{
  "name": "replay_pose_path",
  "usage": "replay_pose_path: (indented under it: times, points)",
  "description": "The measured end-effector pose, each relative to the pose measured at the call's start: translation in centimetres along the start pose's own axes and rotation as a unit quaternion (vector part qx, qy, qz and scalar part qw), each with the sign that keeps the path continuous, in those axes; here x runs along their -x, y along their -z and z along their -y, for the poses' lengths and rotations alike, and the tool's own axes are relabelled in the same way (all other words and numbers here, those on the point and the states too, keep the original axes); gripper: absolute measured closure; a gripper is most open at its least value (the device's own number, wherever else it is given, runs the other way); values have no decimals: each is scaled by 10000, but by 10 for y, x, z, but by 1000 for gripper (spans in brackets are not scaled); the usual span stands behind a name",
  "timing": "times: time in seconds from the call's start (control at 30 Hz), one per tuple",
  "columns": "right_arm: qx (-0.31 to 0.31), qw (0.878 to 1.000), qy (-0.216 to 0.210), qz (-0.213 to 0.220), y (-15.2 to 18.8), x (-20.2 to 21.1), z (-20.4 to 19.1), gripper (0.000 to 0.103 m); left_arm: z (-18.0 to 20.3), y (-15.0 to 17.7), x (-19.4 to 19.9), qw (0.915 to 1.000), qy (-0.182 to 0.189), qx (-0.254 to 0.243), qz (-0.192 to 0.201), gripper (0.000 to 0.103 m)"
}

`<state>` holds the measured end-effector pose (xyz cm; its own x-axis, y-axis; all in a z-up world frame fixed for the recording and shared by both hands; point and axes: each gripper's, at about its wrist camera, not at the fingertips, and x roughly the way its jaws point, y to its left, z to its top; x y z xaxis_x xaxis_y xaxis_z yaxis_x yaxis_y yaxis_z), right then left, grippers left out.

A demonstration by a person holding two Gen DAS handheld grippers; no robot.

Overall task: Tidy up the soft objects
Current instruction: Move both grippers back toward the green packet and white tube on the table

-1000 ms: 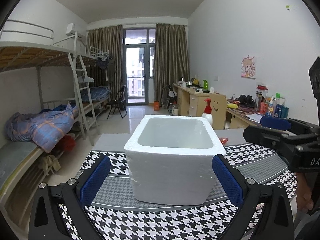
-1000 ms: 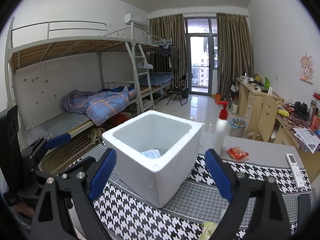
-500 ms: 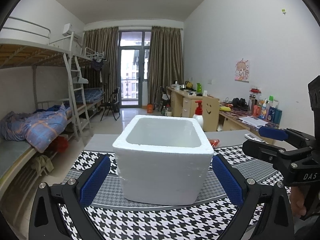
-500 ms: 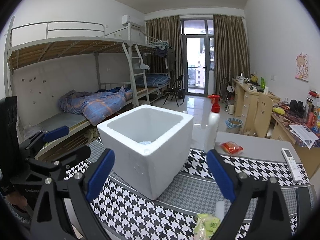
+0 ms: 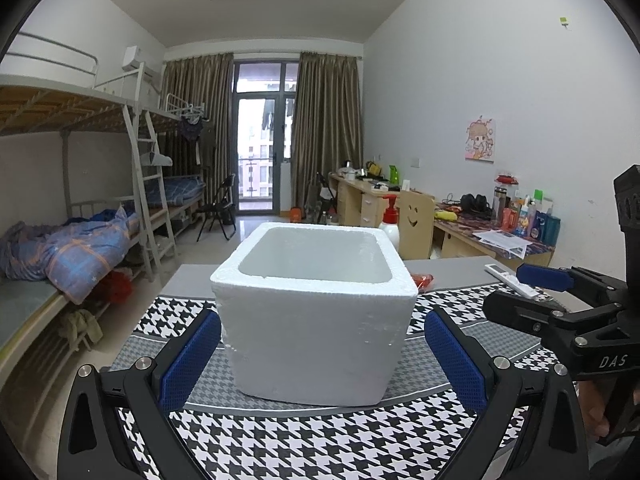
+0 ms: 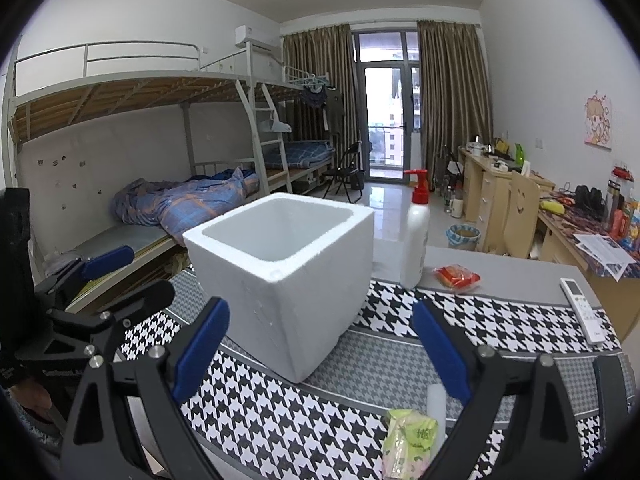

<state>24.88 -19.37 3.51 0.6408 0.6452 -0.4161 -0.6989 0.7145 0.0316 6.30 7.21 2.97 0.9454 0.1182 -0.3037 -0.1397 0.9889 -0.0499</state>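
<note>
Black-and-white houndstooth cloth (image 5: 320, 440) covers the grey table in a dormitory room. White square foam box (image 5: 316, 312) stands centred. Left gripper (image 5: 322, 356) and right gripper (image 6: 320, 344): spread wide, empty. Only the right view shows the green tissue pack (image 6: 408, 440), near right.

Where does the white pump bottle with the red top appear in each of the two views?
Left wrist view: the pump bottle peeks out behind the foam box's far right corner, mostly hidden.
Right wrist view: it stands fully visible, right of the box.
Shared landmark: the foam box.
</note>
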Motion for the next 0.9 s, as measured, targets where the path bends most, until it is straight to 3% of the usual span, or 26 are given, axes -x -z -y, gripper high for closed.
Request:
replay_pose_path:
  times: [0.9]
  points:
    - [-443, 9975, 538, -103, 31, 25, 38, 8, 41, 16, -18, 9982, 549, -117, -216, 1]
